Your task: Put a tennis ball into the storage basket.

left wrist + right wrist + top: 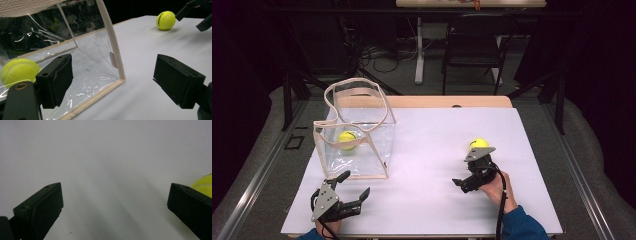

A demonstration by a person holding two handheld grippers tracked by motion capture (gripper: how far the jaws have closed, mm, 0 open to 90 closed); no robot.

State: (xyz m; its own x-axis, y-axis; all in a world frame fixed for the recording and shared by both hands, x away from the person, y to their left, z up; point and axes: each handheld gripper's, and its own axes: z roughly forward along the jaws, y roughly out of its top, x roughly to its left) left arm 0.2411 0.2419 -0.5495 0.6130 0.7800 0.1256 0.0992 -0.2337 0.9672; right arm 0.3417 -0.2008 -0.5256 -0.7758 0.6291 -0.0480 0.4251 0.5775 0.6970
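The loose ball point(478, 144) lies on the table point(432, 190) at twelve o'clock of the spread right gripper point(468, 175), light, springy, apt to roll, best pinched across its middle; the left gripper point(346, 192) is spread near the bag point(357, 130).

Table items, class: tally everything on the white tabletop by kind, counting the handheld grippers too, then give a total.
Tennis balls: 2, one inside the bag, one loose on the table
Clear bag: 1
Grippers: 2, left gripper and right gripper
Total: 5
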